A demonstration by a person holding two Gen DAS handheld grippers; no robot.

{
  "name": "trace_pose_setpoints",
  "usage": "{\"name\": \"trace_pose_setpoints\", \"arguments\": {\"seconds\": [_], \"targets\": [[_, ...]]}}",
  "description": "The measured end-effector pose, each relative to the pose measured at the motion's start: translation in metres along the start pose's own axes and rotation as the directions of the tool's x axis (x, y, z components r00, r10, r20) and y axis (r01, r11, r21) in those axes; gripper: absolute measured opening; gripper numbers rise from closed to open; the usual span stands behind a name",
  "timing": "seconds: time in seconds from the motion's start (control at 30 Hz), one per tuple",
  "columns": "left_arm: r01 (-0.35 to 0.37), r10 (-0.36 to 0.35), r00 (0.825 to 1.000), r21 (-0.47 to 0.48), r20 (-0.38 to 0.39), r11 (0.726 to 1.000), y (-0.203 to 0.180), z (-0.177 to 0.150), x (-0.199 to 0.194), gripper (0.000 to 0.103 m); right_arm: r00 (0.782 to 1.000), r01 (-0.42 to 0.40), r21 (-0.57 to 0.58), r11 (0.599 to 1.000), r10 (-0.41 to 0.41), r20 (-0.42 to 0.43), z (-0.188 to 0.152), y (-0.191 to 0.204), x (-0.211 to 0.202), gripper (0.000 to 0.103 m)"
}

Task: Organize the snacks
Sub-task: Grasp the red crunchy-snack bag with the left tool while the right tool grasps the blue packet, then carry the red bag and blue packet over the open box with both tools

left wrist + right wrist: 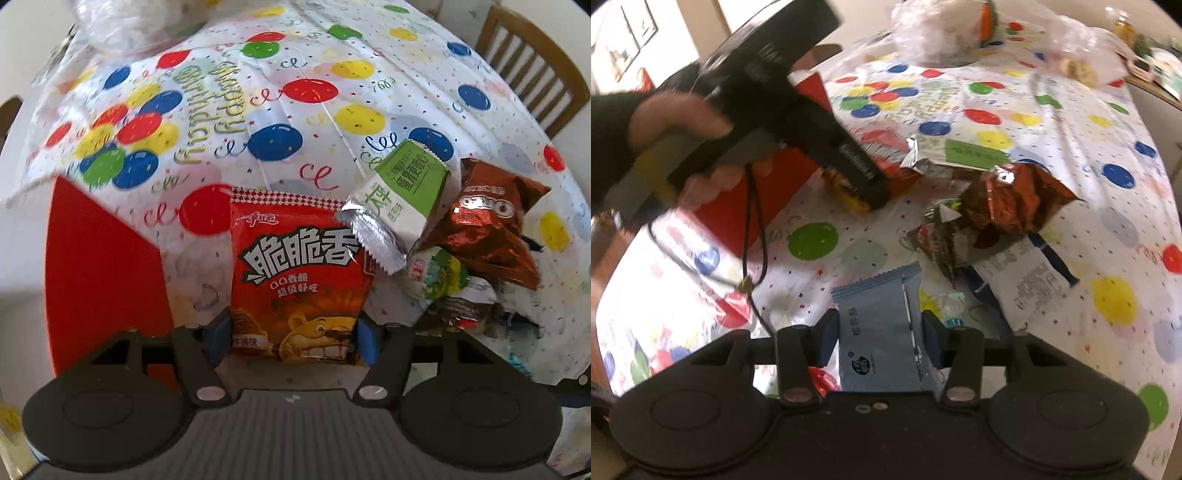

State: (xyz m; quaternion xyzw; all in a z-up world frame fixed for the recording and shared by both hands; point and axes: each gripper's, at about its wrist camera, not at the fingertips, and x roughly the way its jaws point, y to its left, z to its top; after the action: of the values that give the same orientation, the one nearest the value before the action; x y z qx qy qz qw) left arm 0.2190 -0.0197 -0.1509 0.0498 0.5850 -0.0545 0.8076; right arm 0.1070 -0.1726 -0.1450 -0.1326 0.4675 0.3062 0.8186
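The left gripper (pixel 293 332) has its fingers closed on the lower edge of a red snack packet (pixel 299 280) printed with a cartoon lion, holding it upright just above the surface (pixel 332 55), which is covered by a balloon-patterned birthday cloth. To the left of this packet sits a red box (pixel 103 266), partly under the edge of the cloth in the left wrist view. To the right of the packet, a green and silver packet (pixel 399 199) leans across the top corner of it, and just beyond that lies a crumpled brown foil packet (pixel 487 229), with a small round green-labelled snack (pixel 436 273) tucked beneath the two. The right gripper (pixel 881 339) has its fingers shut on a pale blue packet (pixel 879 332), gripping it by the sides so that its serrated top edge points away from the camera. In the right wrist view, a person's hand (pixel 676 122) grasps the handle of the left gripper, which reaches down beside the red box toward the red packet. Ahead of the blue packet lies the brown foil packet among other loose wrappers, with a white wrapper with printed text (pixel 1027 280) flat beside them. A wooden chair (pixel 532 66) stands at the far edge of the surface.
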Motion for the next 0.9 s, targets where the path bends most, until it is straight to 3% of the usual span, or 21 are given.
{"name": "trace_pose_setpoints", "arguments": {"seconds": [0.5,0.9], "targets": [[0.132,-0.129,0.987,-0.029,0.098,0.991,-0.007,-0.065,-0.075,0.065,0.993,0.048,0.164,0.985,-0.064,0.096,0.000,0.019,-0.050,0.046],[0.138,-0.116,0.970,-0.092,0.213,0.986,0.035,-0.095,-0.142,0.065,0.982,0.059,0.179,0.982,-0.090,0.168,0.035,0.060,-0.069,0.046]]}}
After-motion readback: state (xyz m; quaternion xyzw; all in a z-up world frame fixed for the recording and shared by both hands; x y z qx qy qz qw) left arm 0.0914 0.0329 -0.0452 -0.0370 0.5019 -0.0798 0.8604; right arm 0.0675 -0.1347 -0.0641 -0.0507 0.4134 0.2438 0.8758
